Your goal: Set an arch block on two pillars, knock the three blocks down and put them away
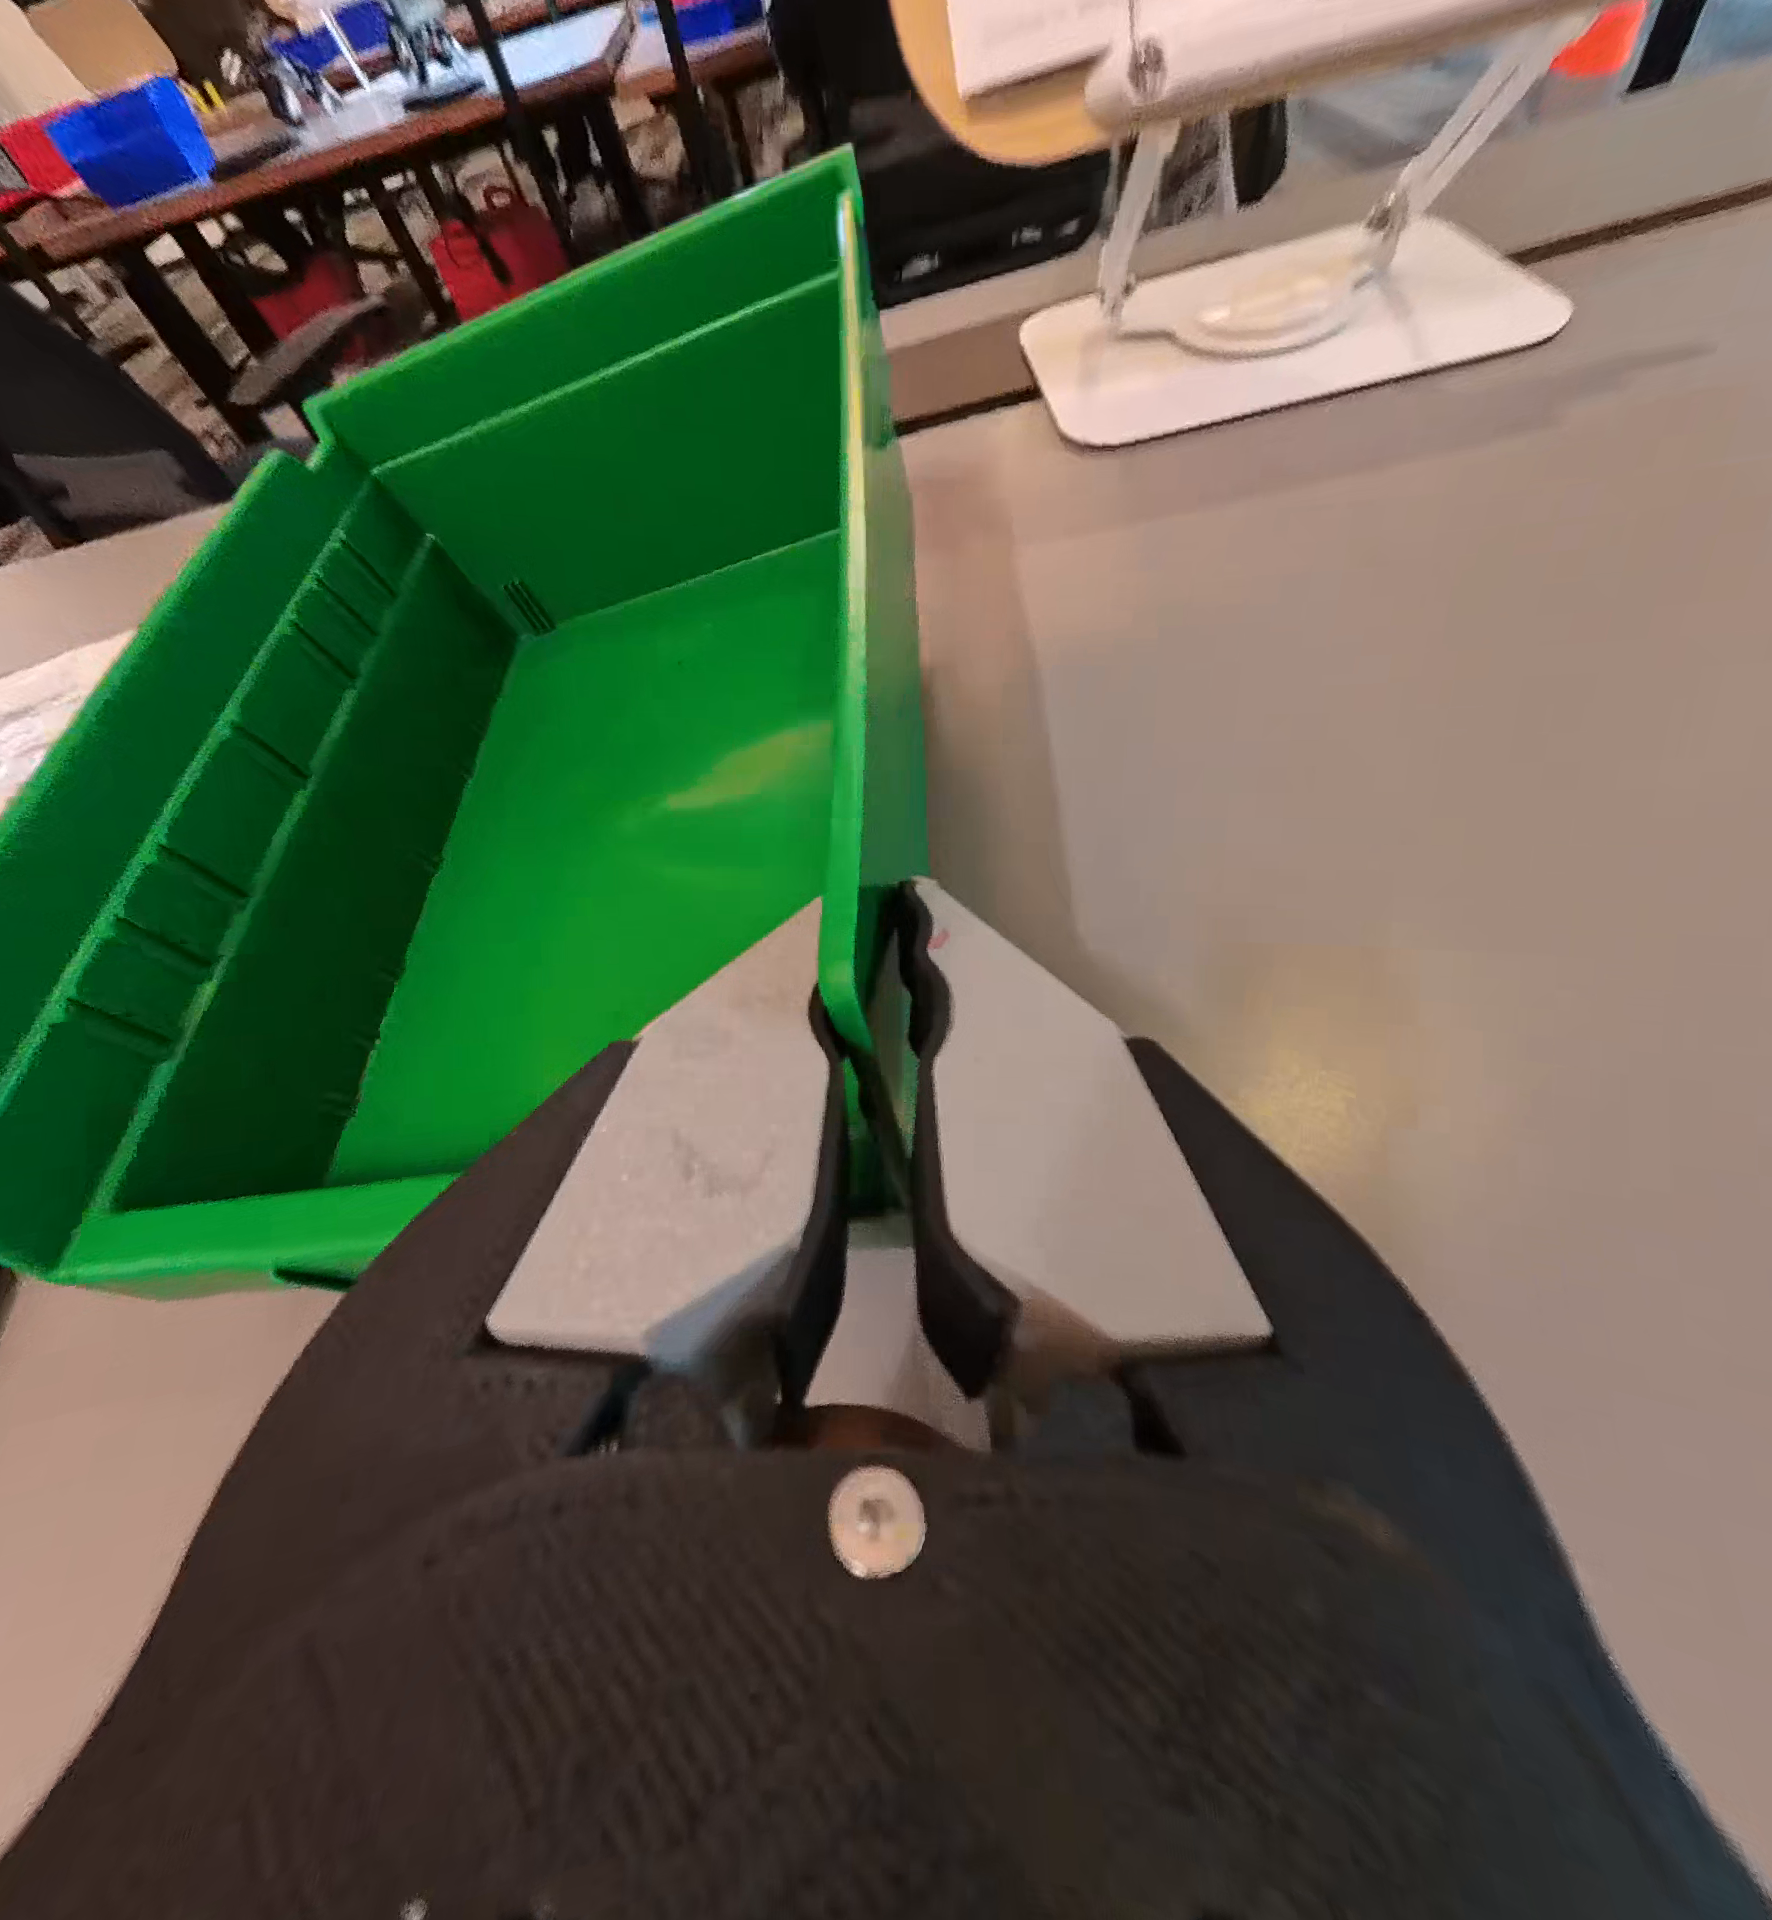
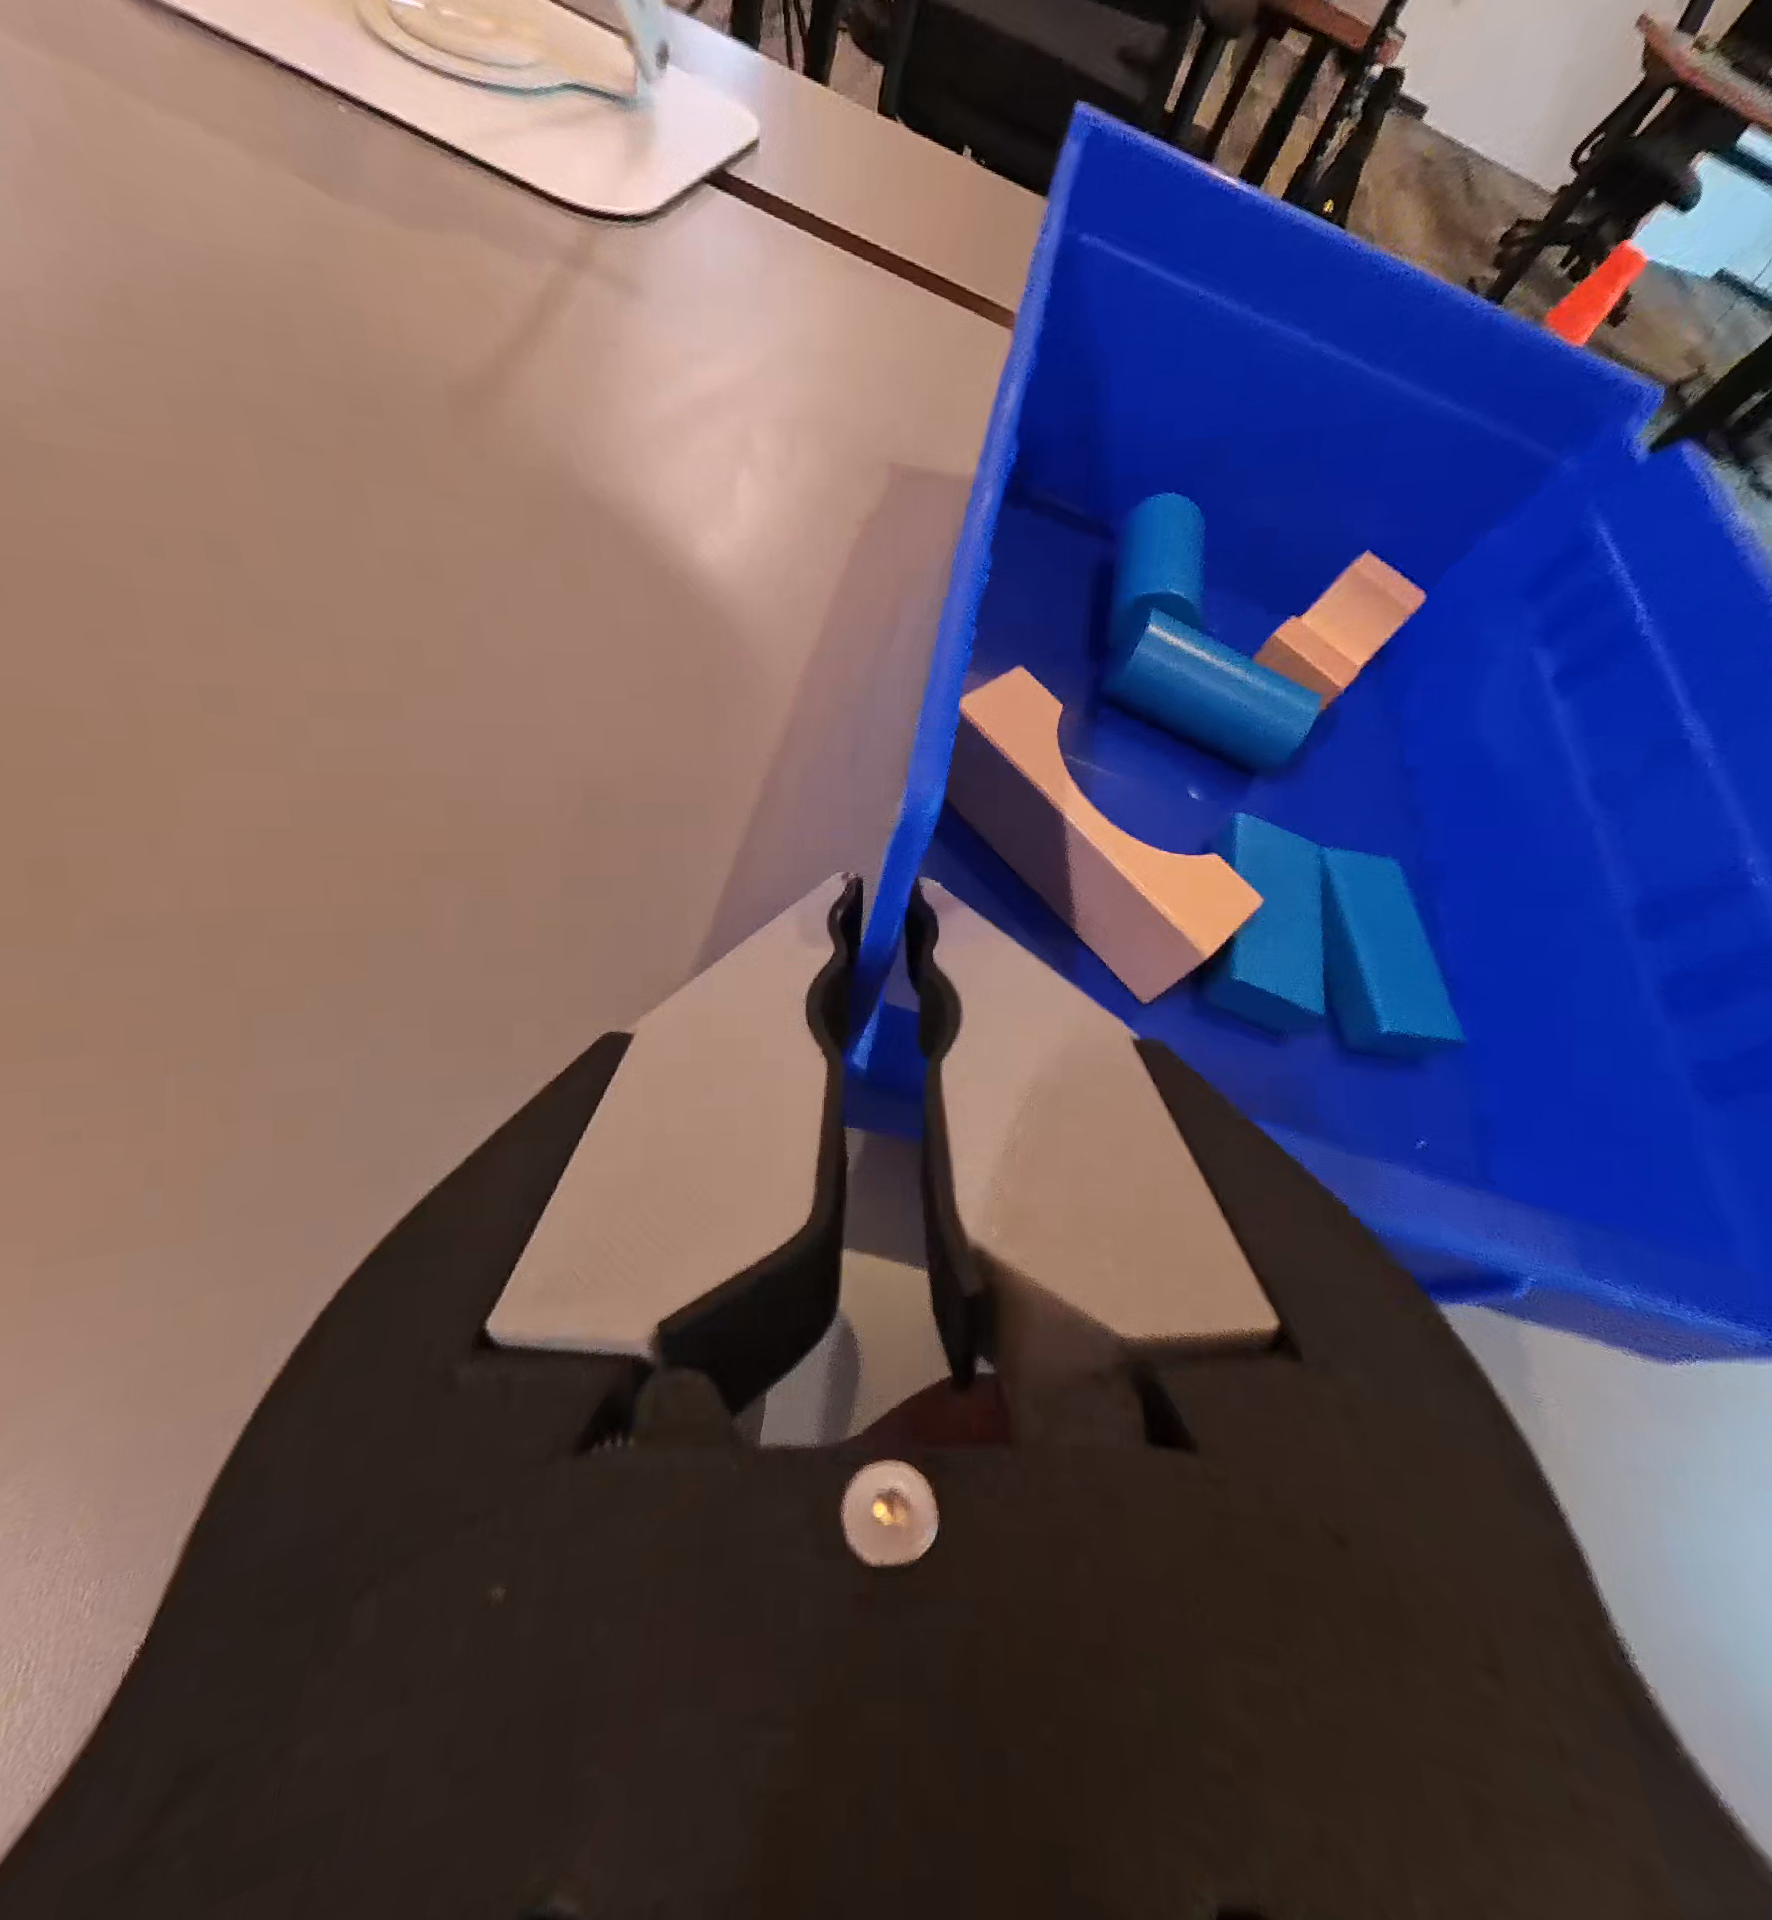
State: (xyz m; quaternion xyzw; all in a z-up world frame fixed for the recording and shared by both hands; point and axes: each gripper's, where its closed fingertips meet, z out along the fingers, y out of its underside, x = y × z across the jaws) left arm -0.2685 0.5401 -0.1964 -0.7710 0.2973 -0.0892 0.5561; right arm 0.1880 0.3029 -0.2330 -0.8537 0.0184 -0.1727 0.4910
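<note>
My left gripper (image 1: 877,935) is shut on the right side wall of an empty green bin (image 1: 601,831) that sits on the grey table. My right gripper (image 2: 882,914) is shut on the left side wall of a blue bin (image 2: 1277,343). Inside the blue bin lie a pale wooden arch block (image 2: 1100,873), a second pale arch block (image 2: 1349,623) at the back, two blue cylinders (image 2: 1204,696) and two flat blue blocks (image 2: 1329,935).
A white stand base (image 1: 1297,353) stands on the grey table (image 1: 1381,831) at the back, also seen in the right wrist view (image 2: 549,135). Beyond the table edge are other tables, chairs and an orange cone (image 2: 1599,291). Spacing between my two grippers at the tips: around 50 centimeters.
</note>
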